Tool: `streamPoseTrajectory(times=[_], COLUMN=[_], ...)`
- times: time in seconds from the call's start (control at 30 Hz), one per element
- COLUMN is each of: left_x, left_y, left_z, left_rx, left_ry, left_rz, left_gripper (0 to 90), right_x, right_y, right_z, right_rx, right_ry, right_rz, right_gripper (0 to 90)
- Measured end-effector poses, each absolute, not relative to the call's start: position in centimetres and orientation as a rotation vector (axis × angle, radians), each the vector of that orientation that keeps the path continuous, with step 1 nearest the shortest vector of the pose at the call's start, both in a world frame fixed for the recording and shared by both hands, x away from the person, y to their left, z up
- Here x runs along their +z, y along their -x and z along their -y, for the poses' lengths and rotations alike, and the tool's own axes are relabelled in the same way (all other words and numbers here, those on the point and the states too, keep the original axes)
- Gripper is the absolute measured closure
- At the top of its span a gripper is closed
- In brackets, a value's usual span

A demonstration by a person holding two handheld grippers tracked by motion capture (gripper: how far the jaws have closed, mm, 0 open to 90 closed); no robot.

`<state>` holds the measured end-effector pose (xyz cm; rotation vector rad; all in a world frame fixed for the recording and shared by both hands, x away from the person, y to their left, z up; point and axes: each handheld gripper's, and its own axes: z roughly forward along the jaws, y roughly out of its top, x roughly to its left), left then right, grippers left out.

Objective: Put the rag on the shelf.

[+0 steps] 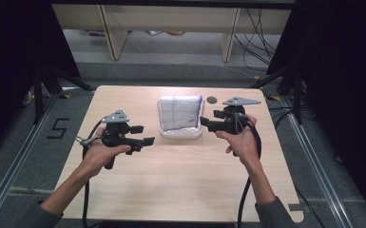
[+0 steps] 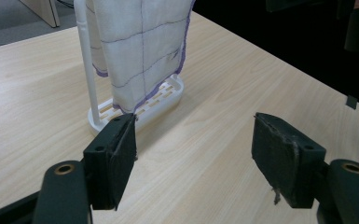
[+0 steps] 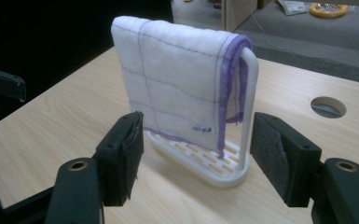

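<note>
Mid-table, cloth [image 1: 180, 112] draped over white rack [image 1: 180, 133]. Left tongs [image 1: 142, 135] and right tongs [image 1: 208, 119] flank it, both gaping wide, gripping nothing, touching nothing. Pale wood table [image 1: 180, 185]; grey floor [image 1: 9, 156], dark curtains.

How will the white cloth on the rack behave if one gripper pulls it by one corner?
The cloth hangs folded over the rack and drapes in soft folds, so it is probably floppy and will sag from the pinched corner. It looks thin, so likely light. The rack's base is narrow and slotted; a sideways pull might tip or drag it.
</note>
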<state>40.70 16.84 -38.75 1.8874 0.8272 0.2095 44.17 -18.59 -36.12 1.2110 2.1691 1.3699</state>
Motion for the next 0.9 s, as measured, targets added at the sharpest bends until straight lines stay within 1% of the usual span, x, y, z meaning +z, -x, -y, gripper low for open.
streamPoseTrajectory(times=[0.3, 0.47, 0.67, 0.9], left_x=[-39.5, -40.1, -40.9, -42.6], left_y=[-39.8, -39.1, -37.9, -37.0], left_z=[-17.0, -17.2, -17.6, -17.6], left_rx=[0.187, 0.176, 0.184, 0.164], left_ry=[-1.891, -1.897, -1.910, -1.931], left_rz=[-0.802, -0.797, -0.783, -0.781], left_gripper=[30.3, 28.5, 26.4, 25.5], right_x=[-37.1, -37.7, -38.5, -39.9], right_y=[-43.3, -42.8, -41.8, -40.8], right_z=[18.5, 18.6, 18.2, 17.3], right_rx=[1.362, 1.379, 1.387, 1.406], right_ry=[-1.217, -1.203, -1.197, -1.186], right_rz=[-2.183, -2.191, -2.198, -2.228], right_gripper=[35.1, 34.9, 32.2, 30.0])
